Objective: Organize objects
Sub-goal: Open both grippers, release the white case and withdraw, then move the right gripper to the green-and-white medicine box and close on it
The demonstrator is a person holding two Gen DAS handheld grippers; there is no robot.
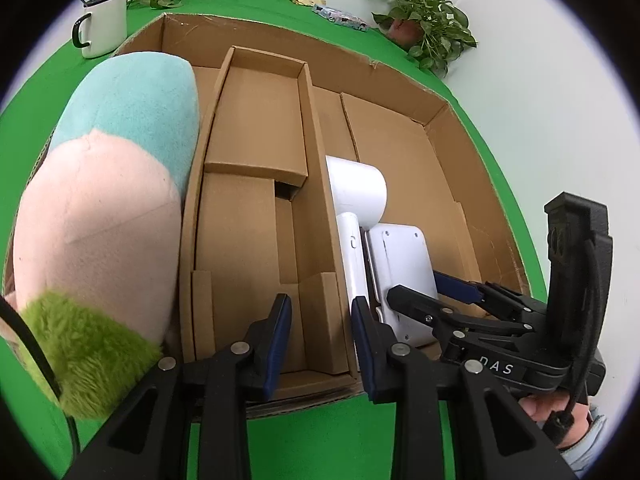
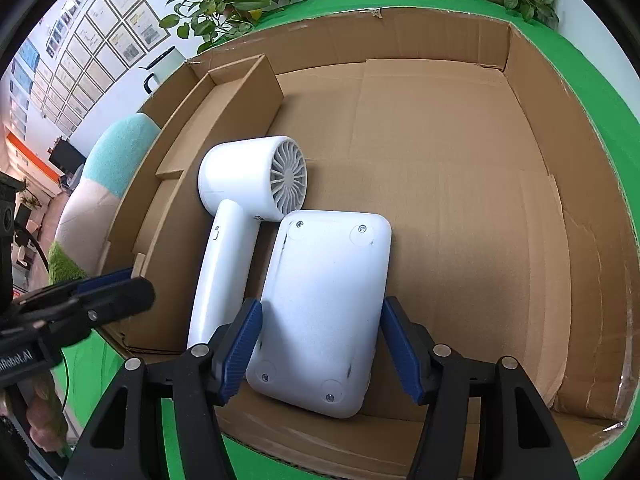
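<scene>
We start at our right gripper point(image 2: 322, 354), whose blue-padded jaws stand apart on either side of the near end of a white flat device point(image 2: 324, 312); its left pad looks to touch the casing, the right pad stands clear, so the device lies between them unclamped, and no earlier view is there to compare. The device lies underside up, four screws showing, on the floor of a large open cardboard box point(image 2: 440, 152) — our landmark for everything else. Just to the left of the device, inside the same box, lies a white hair dryer point(image 2: 240, 216), its vented round head pointing toward the box's far wall and its handle running back toward the near wall, close beside the device. Our left gripper point(image 1: 320, 340) hovers over the near wall of the box with its jaws narrowly parted and nothing between them; below them we see a smaller cardboard insert tray point(image 1: 260, 208) with folded partitions, sitting in the left part of the box. Against the box's left wall, outside the insert, rests a plush toy point(image 1: 108, 200) in teal, pink and fuzzy green. The box stands on a green table point(image 1: 304, 436). Beyond its far left corner stands a white mug point(image 1: 102, 26) with a black handle — and potted plants point(image 1: 428, 20) line the table's far edge.
</scene>
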